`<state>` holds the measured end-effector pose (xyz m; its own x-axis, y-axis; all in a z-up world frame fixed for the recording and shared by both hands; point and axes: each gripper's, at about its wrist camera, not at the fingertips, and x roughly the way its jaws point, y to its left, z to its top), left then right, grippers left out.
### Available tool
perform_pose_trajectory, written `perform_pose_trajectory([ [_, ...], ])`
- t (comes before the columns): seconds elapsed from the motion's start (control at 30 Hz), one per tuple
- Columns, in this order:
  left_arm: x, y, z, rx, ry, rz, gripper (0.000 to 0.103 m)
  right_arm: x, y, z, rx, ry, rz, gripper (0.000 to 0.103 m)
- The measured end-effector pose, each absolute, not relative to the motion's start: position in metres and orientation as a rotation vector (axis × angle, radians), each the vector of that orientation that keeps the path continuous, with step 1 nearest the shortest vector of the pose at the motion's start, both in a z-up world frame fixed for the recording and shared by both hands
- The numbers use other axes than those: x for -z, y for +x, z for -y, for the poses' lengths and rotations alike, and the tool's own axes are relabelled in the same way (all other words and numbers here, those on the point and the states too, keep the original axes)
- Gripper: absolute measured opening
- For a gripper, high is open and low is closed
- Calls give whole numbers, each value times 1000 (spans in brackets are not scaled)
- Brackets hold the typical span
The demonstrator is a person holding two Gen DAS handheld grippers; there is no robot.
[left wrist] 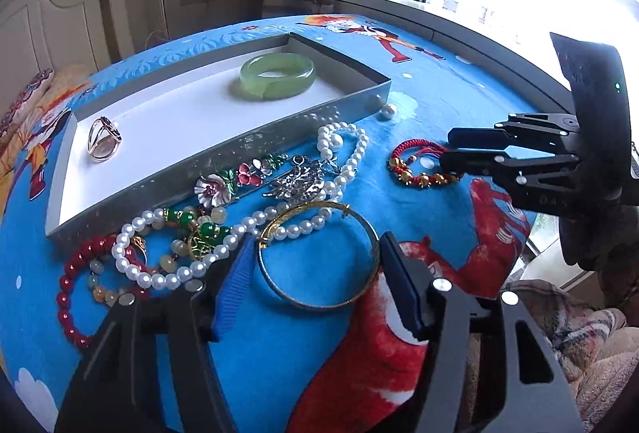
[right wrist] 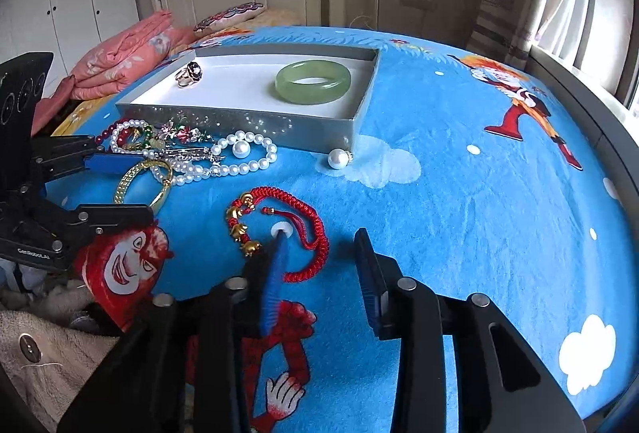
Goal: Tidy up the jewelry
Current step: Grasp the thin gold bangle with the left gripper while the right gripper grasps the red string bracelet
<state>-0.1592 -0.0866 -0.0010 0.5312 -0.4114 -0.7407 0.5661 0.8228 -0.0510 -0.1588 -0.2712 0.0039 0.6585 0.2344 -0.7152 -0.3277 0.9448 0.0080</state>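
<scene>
Now I'm straddling the gold bangle [left wrist: 319, 257] with my left gripper [left wrist: 315, 273], jaws open either side; my right gripper [right wrist: 319, 245] is sitting open over the red bracelet [right wrist: 279, 229]; the tray [left wrist: 223, 153] is lying just beyond.

Lay scattered on a blue cartoon-print cloth: gold bangle [left wrist: 319, 257] flat, overlapped at its far rim by a white pearl strand [left wrist: 255, 221]; red cord bracelet with gold beads [right wrist: 279, 229] apart, looped open; red bead bracelet [left wrist: 70, 289] and flower brooches [left wrist: 239, 179] beside the grey tray [left wrist: 223, 149]. Rested inside the tray: green jade bangle [left wrist: 278, 75] flat, gold ring [left wrist: 104, 139] tilted. Sat just beside the tray's corner: loose pearl [right wrist: 338, 158].
</scene>
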Motion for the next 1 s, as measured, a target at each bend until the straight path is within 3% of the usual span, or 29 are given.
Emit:
perform_pose_trajectory([
  [0.03,1,-161,88,586,218,-820,62,-4,-159,274,-328,-112,-791,9],
  [0.67,-17,-188,86,570,248,-738,62,-46,-176,288,-305,-85,-609,6],
  [0.83,-23,-192,81,561,240,-722,62,-62,-181,286,-300,-86,-560,1],
  [1.0,-26,-192,74,548,225,-720,62,-61,-175,282,-317,-100,-594,1],
])
